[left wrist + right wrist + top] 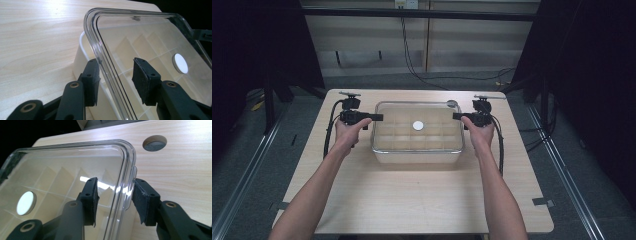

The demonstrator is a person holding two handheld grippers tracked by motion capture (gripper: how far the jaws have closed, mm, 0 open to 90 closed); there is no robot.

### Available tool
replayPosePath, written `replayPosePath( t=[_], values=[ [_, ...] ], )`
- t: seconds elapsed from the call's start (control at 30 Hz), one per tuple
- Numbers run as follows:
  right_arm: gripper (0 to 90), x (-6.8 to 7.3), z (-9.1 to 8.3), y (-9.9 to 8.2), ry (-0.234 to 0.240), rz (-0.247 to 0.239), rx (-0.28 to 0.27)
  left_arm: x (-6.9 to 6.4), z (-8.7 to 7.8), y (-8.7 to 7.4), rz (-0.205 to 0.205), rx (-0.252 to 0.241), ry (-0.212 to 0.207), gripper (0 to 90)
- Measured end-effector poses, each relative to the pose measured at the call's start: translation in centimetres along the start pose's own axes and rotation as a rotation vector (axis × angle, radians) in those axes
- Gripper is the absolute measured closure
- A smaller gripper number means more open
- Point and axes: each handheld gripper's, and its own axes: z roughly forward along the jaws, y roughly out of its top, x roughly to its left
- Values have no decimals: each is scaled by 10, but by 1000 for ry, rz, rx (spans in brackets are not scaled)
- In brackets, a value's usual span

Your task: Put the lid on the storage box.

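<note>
A clear plastic lid (432,107) with rounded corners and a double raised rim lies on a pale, translucent compartment box (417,145), which stands in the middle of the far half of the wooden table (412,200). A white round disc (418,125) sits at the lid's centre, and through the lid a grid of dividers shows.

The left gripper (379,117) is at the box's left end and the right gripper (456,116) at its right end. In the left gripper view the left gripper (116,77) straddles the lid's edge, pads spread and clear of the plastic; the right gripper (115,197) stands the same way at the opposite edge.

Glare and reflections on the lid blur the compartments, so their contents cannot be made out. Just beyond the box's right far corner a round hole (154,143) opens in the table.
</note>
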Motion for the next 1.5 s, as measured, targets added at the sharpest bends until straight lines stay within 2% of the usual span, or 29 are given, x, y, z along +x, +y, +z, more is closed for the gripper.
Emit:
replayPosePath(
  t=[0.1, 0.13, 0.33, 0.37, 0.5, 0.6, 0.67, 0.77, 0.93, 1.0, 1.07, 1.13, 1.23, 1.37, 1.4, 1.47, 1.5],
  values=[
    [543, 1, 3, -1, -12, -5, 5, 3, 1, -2, -2, 8, 1, 572],
    [539, 1, 3, -2, -11, -6, 8, 2, 3, -3, -23, -5, 2, 573],
    [524, -1, 8, -5, -10, 15, 29, 5, 4, -5, -20, 12, -4, 571],
    [526, -2, 9, -5, -10, 20, 29, 5, 6, -6, -33, 3, -6, 571],
    [529, -2, 9, -5, -11, 24, 30, 7, 7, -6, -42, 10, -13, 568],
    [531, -2, 10, -5, -13, 28, 27, 8, 7, -4, -30, 20, -10, 565],
    [530, 1, 10, -5, -37, 40, 23, 6, 7, -3, -23, 23, 0, 563],
    [519, 3, 10, -6, -43, 31, 19, 7, 7, -3, -19, 25, -6, 564],
    [493, 2, 10, -7, -29, 18, 29, 8, 6, -9, -40, 1, -28, 564],
    [477, 2, 9, -8, -26, 24, 25, 8, 3, -11, -20, 7, -25, 556],
    [407, 3, 10, -10, -28, 10, 25, 5, 0, -12, -10, -5, -4, 544],
    [396, 3, 8, -12, -26, -3, 30, 4, -4, -13, 9, -10, 3, 515],
    [375, 3, 3, -13, -32, -14, 24, 1, -10, -14, 35, -13, 35, 489],
    [355, 4, -9, -14, -10, -34, 29, -2, -17, -18, 39, -21, 37, 473],
    [354, 6, -12, -15, -21, -45, 20, -3, -18, -19, 50, -15, 37, 463],
    [347, 9, -19, -17, -5, -54, -2, -6, -22, -21, 64, -19, 52, 455],
    [343, 11, -22, -18, 0, -62, -7, -8, -26, -23, 74, -19, 41, 455]
  ],
)
